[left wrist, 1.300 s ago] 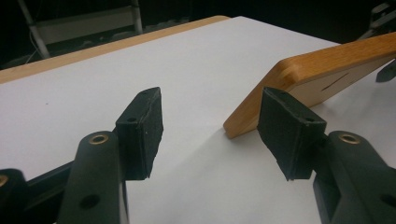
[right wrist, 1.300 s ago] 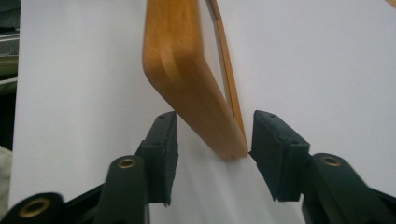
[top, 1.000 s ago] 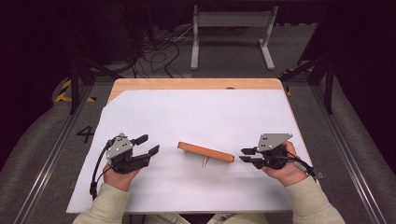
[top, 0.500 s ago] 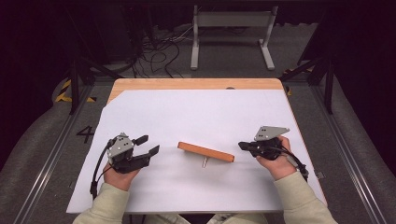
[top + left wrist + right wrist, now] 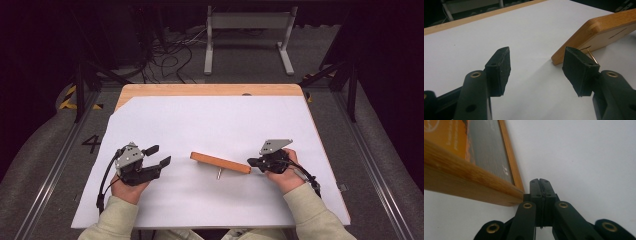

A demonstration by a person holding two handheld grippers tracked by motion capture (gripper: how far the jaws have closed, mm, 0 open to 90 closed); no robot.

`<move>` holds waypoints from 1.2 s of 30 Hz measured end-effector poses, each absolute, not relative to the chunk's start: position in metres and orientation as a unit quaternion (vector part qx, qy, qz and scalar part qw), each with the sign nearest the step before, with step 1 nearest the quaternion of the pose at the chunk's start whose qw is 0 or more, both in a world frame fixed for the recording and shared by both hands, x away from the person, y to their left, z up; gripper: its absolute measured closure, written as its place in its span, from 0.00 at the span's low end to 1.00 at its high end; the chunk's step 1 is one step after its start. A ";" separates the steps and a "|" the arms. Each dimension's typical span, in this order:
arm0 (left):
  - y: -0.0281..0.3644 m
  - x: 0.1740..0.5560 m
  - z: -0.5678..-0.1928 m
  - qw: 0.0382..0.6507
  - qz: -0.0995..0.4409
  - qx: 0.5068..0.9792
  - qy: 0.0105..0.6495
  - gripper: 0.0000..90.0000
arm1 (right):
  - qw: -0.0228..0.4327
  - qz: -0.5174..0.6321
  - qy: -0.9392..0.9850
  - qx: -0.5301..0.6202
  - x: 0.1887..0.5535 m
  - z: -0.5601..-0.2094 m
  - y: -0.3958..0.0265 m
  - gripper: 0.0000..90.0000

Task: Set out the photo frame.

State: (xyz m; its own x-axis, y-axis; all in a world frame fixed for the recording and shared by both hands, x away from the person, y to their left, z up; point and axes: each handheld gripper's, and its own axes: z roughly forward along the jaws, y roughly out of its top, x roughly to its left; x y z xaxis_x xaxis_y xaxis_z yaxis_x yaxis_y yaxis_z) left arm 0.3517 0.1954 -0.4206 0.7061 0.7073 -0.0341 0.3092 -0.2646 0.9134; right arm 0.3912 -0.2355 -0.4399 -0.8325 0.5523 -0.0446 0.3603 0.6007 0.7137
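Note:
A wooden picture frame stands tilted on the white sheet, propped by a thin metal peg. My left gripper rests to its left, open and holding nothing. In the left gripper view the frame's back and peg lie just past the right pad, and the gripper has only paper between its jaws. My right gripper is shut at the frame's right end. In the right gripper view its closed tips sit right at the frame's corner, with nothing between them.
The white sheet covers most of a wooden table, whose far edge shows bare. Beyond it are cables and a grey metal stand on the floor. Dark rails run along both sides.
My right gripper has moved left and down to the frame's right end, and its jaws have gone from slightly apart to shut. The left gripper and the frame have stayed still.

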 end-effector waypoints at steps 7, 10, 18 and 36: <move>0.196 0.352 -0.421 0.509 0.194 0.770 0.331 0.44 | 0.129 0.357 0.891 0.248 0.389 -0.446 -0.231 1.00; 0.196 0.353 -0.421 0.510 0.191 0.770 0.332 0.44 | 0.132 0.354 0.894 0.242 0.388 -0.445 -0.231 1.00; 0.197 0.353 -0.420 0.510 0.187 0.769 0.337 0.44 | 0.124 0.339 0.907 0.215 0.378 -0.442 -0.227 1.00; 0.197 0.353 -0.420 0.509 0.186 0.769 0.338 0.44 | 0.084 0.333 0.928 0.148 0.346 -0.434 -0.205 1.00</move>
